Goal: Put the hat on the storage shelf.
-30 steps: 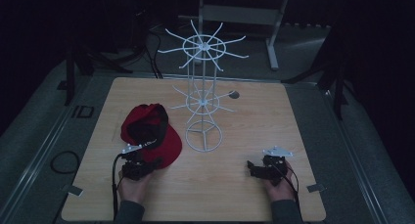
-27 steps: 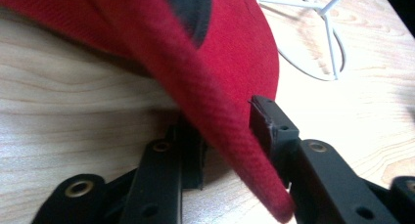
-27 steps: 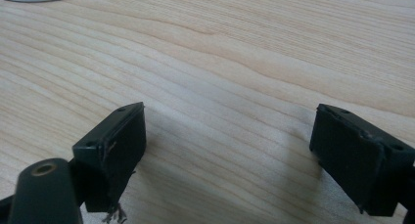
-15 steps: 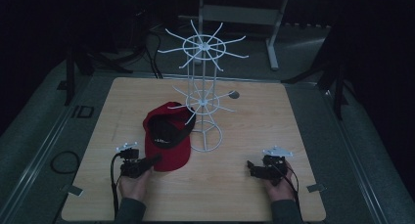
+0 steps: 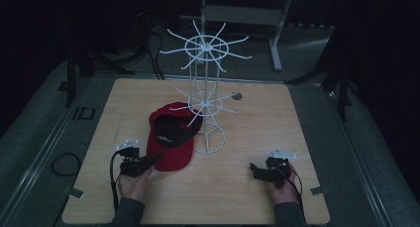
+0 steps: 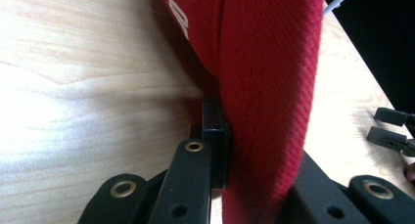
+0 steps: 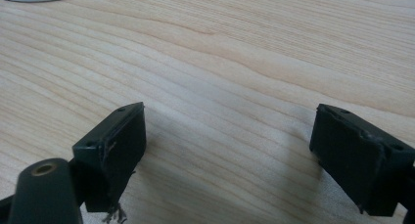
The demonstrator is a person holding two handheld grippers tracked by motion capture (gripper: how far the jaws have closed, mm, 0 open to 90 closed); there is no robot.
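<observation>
Red woven twill cap (image 6: 266, 87) brim pinched in left gripper (image 5: 148, 162) jaws, right gripper (image 7: 227, 155) jaws wide, empty

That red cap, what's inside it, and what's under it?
The red cap lies upside down on the wooden table, against the white wire rack. Its dark lining shows inside. The left tongs pinch its brim. The table beneath it is covered.

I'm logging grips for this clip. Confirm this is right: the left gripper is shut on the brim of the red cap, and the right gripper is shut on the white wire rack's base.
Not quite. The right gripper holds nothing: the right gripper view shows its fingers wide apart over the bare table, away from the white wire rack. The left gripper is indeed shut on the red cap brim.
</observation>
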